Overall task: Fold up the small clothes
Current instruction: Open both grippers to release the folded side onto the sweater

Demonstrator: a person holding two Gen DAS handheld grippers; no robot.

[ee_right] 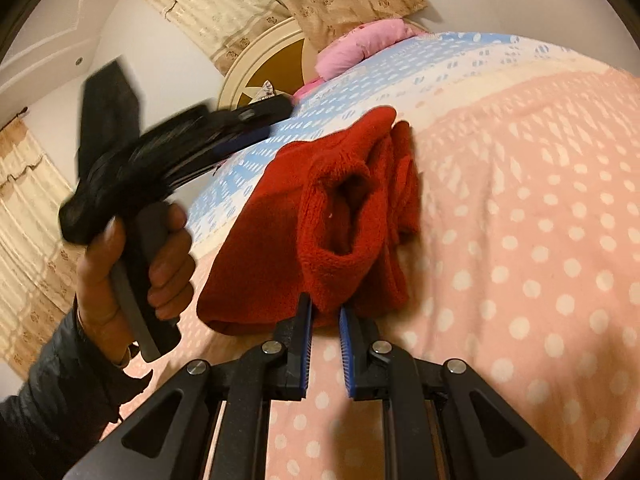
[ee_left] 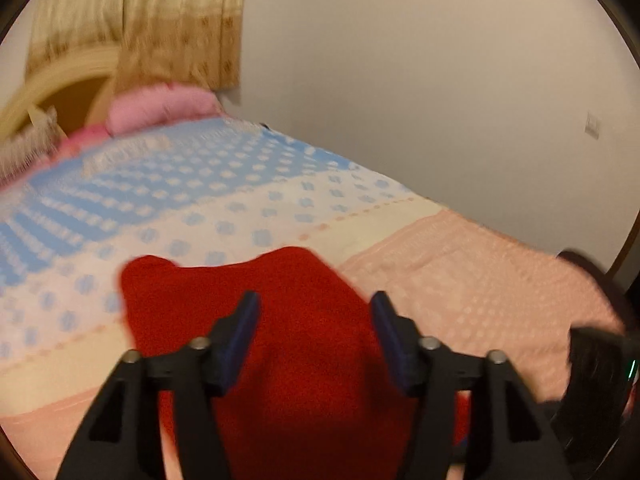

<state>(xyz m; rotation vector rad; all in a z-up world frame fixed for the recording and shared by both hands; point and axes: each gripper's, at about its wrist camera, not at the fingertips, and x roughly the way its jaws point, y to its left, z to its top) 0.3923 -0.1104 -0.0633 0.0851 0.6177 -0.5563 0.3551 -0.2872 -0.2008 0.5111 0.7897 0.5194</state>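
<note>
- bed (ee_right: 540, 240) takes up most of both my views; pink polka-dot blanket (ee_left: 480, 280) on the near part, blue-and-white dotted sheet (ee_left: 180, 200) further up; plain wall behind
- beige curtains (ee_right: 248, 4) hang behind the round cream headboard (ee_right: 256, 60); pink pillow (ee_right: 360, 48) lies at the head end, touching the blue sheet
- red knit garment (ee_right: 340, 216) lies bunched on the bed, across the line where blue sheet meets pink blanket; a tube-like opening gapes toward my right camera; folds are piled on its right side
- my left hand (ee_right: 132, 264) wraps a dark grip with the left gripper (ee_left: 316, 332) on it; blurred in the right view, raised over the garment's left side; in its own view the jaws stand wide apart, red fabric below and between them, nothing pinched
- right gripper (ee_right: 325, 320) sits at the garment's near hem; blue pads (ee_right: 345, 328) nearly together, narrow gap showing; hem reaches the tips, but I can't tell if fabric is pinched
</note>
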